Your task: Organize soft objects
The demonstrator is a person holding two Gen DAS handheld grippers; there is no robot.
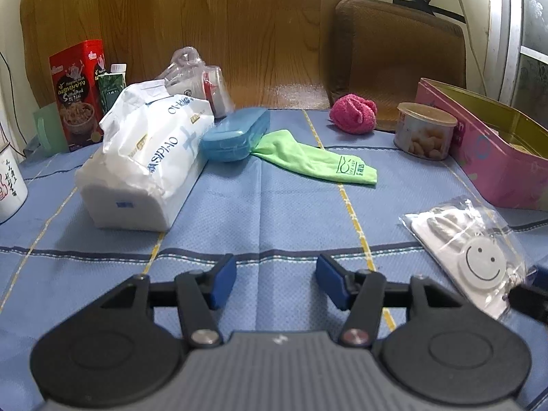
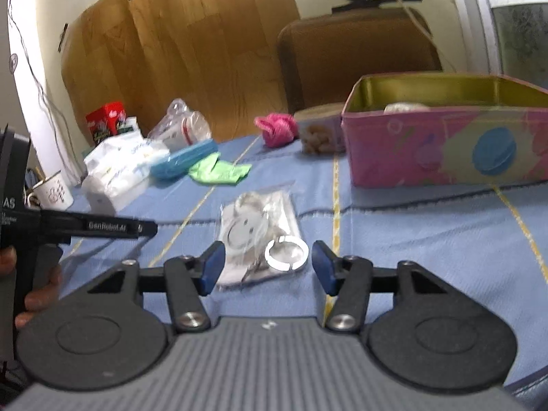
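1. Progress looks small: most soft things lie loose on the blue tablecloth (image 1: 274,212), and neither of my claws holds anything.
2. My left gripper (image 1: 275,281) hovers low over the near edge of the cloth, jaws wide apart, with only bare cloth between the pads.
3. My right gripper (image 2: 267,267) is also wide open. The clear packet with the smiley face (image 2: 260,229) lies just in front of it, its near end between my fingertips, but I cannot tell if the pads touch it.
4. The green cloth (image 1: 315,161) lies flat near the middle of the table, one end tucked against the blue case (image 1: 234,133), which looks hard.
5. The pink soft ball (image 1: 354,113) sits at the far edge, near the round snack tub (image 1: 424,130).
6. The white tissue pack (image 1: 144,161) lies toward the left side.
7. The pink tin box (image 2: 445,150) stands open at the right edge. Something pale shows inside, too unclear to name, so maybe one item is already stored.
8. I judge that the green cloth, the pink ball and probably the packet remain to be gathered, likely into that box.
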